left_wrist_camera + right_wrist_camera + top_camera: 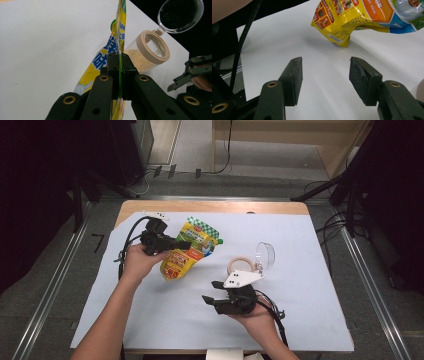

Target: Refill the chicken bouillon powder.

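A yellow printed pouch (187, 252) with a green top lies tilted on the white sheet, one bottom corner resting on it. My left gripper (176, 244) is shut on the pouch's edge; in the left gripper view the pouch (117, 47) stands edge-on between the closed pads (113, 65). A clear jar (243, 266) with a beige rim and a flipped-open clear lid (265, 254) sits right of the pouch, with tan granules inside (140, 60). My right gripper (211, 291) is open near the front, below the jar, with nothing between its pads (295, 72); the pouch (362, 15) lies ahead of it.
A white sheet (300, 285) covers most of the wooden table (210, 206). Black stands and cables surround the table on the floor. Room lies open on the sheet's right half and front left.
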`<state>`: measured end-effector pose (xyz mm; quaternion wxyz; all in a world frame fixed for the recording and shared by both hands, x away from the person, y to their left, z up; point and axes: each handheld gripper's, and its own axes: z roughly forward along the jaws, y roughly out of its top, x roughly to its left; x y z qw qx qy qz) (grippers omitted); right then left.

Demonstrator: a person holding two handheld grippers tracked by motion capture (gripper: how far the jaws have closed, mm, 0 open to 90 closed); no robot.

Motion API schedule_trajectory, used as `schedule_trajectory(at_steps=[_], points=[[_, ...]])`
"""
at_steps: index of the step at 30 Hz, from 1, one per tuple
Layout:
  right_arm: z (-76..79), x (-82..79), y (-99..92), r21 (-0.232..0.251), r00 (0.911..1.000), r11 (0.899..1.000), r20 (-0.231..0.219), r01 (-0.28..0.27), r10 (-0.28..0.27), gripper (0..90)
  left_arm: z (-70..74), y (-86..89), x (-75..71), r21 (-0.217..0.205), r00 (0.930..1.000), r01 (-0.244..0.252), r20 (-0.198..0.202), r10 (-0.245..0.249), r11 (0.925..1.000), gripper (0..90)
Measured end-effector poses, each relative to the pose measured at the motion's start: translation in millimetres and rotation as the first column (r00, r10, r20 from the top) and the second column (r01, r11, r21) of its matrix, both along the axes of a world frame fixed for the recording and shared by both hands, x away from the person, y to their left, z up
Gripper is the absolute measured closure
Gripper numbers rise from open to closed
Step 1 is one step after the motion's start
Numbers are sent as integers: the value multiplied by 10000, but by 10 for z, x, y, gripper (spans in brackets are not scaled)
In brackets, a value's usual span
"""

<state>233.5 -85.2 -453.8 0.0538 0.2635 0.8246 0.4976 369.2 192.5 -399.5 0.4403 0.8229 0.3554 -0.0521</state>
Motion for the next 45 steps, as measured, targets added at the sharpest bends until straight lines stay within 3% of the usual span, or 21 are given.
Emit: schedule_trajectory(at_steps=[27, 33, 36, 39, 42, 45], points=[[17, 68, 47, -117, 9998, 9997, -43, -210, 209, 457, 10, 403, -359, -353, 9987, -487, 117, 492, 9982, 863], [7, 74, 76, -244, 9995, 9992, 32, -315, 315, 456, 17, 453, -427, -391, 9989, -262, 372, 277, 9989, 831], [5, 71, 85, -254, 9995, 9991, 22, -328, 328, 456, 14, 479, -429, -543, 9991, -315, 283, 330, 9980, 814], [1, 74, 92, -240, 9994, 9991, -22, -351, 350, 456, 26, 498, -439, -655, 9992, -246, 305, 266, 9976, 766], [0, 80, 89, -243, 9993, 9991, -5, -361, 361, 456, 47, 520, -451, -740, 9987, -239, 434, 272, 9970, 657], [4, 84, 85, -251, 9994, 9991, -56, -346, 345, 457, 73, 525, -472, -565, 9978, -281, 591, 315, 9980, 622]])
